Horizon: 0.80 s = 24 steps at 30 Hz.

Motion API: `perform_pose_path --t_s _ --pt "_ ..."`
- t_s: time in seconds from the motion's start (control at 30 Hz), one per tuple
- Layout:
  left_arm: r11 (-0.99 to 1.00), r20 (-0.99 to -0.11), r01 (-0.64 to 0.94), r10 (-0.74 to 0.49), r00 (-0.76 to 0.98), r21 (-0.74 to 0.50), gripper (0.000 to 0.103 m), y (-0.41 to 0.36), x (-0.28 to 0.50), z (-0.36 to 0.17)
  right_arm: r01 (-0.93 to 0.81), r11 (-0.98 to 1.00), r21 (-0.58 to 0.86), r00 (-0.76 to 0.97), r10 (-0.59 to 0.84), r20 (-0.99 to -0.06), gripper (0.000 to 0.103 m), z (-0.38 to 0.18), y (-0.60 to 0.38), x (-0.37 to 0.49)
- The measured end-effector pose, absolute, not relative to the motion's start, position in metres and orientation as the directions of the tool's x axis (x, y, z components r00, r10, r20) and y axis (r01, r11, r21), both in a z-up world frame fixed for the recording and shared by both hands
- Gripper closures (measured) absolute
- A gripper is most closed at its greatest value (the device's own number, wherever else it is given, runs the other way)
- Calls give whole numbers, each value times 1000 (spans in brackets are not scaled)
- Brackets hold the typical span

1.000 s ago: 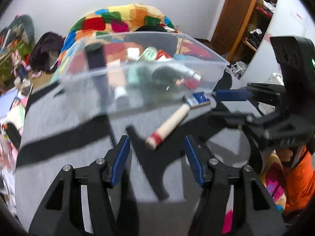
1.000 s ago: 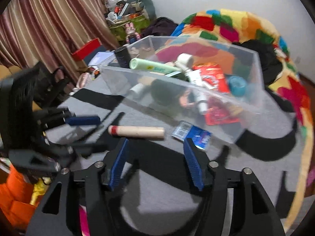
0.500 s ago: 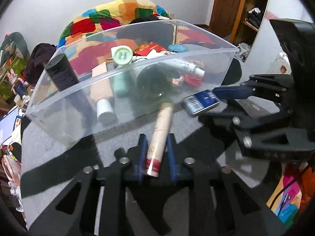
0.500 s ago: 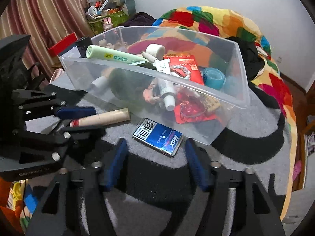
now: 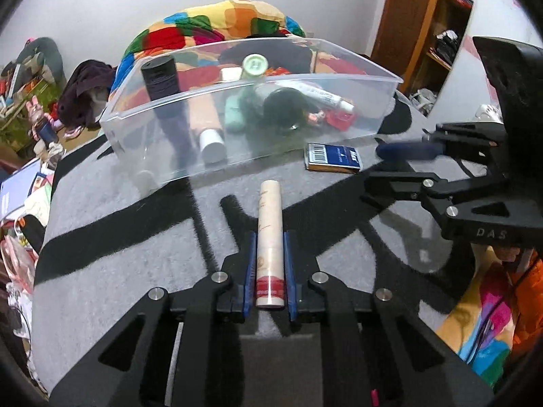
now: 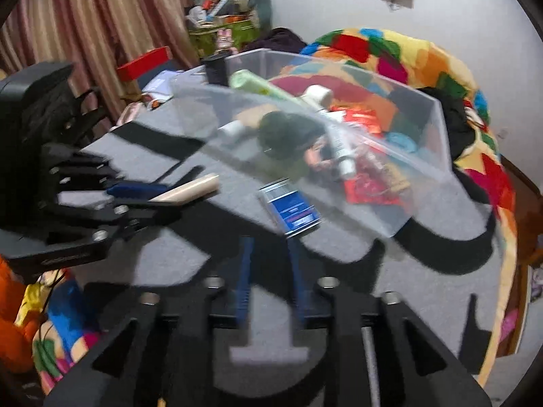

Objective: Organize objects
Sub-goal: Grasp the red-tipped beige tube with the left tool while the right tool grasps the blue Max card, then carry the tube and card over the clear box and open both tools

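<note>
gripping one cream tube (image 5: 269,244) in left gripper (image 5: 269,271), right gripper (image 6: 268,271) released, one blue box (image 6: 292,208)

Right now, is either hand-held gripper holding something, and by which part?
The left hand-held gripper clamps the beige tube near its red-banded end. The right hand-held gripper holds nothing.

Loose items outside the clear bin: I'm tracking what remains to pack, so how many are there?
2. The beige tube is clamped in the left gripper; the blue box lies on the grey mat beside the clear bin. Others may be out of view.
</note>
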<state>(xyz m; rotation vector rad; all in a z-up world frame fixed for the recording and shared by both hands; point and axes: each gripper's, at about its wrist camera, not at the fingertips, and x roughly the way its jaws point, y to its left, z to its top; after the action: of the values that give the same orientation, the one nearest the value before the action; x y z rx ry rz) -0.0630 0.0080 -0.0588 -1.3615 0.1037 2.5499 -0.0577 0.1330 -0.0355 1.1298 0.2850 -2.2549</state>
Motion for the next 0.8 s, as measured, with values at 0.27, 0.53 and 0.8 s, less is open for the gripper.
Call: perform_pose_path --t_s 0.27,0.53,0.8 --pt "-970 -803 -238 175 -569 -43 83 12 -61 -64 584 -811 38 -440 -356 -824 58 -47 114 -93" --pt "-981 -783 -164 181 -596 -102 88 3 -58 -65 601 -798 44 -444 -379 -812 76 -48 108 -83" --pt "-981 -757 -114 192 -625 -155 88 -5 -50 -52 568 -810 145 -467 -462 -753 77 -34 129 -60"
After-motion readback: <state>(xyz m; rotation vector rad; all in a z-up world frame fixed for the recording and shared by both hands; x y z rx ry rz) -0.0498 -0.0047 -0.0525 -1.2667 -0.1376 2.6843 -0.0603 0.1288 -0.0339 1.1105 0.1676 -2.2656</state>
